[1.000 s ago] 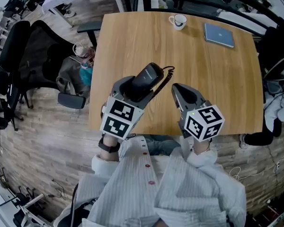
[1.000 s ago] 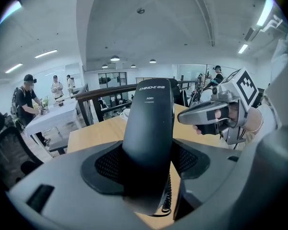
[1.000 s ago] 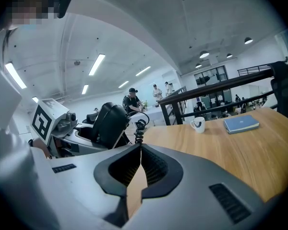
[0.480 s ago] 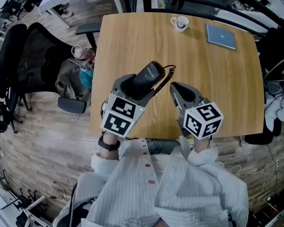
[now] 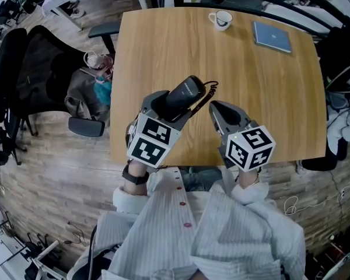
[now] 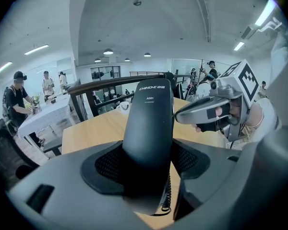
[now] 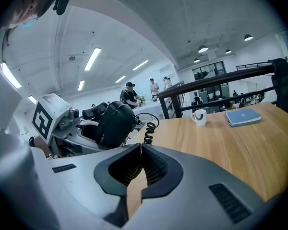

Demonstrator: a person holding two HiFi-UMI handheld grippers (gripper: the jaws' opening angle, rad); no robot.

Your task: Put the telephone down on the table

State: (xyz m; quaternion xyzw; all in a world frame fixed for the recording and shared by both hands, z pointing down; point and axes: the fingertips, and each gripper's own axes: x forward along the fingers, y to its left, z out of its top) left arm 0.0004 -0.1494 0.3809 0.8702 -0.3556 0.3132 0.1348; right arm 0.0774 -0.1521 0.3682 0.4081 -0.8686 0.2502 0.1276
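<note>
My left gripper point(image 5: 166, 107) clamps telephone point(image 5: 185, 90) over table's point(image 5: 268, 86) near edge. Lower it flat, farther in, coiled cord point(image 5: 205, 95) slack, then release. My right gripper point(image 5: 217, 111): closed, empty.

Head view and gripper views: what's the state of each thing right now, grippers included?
Telephone: gripped in the left gripper, not yet laid on the table.
Left gripper: shut on the telephone.
Right gripper: shut, empty.
Coiled cord: hanging loose from the telephone.
Mug: upright, near the table's far edge.
Blue notebook: closed, lying flat.
</note>
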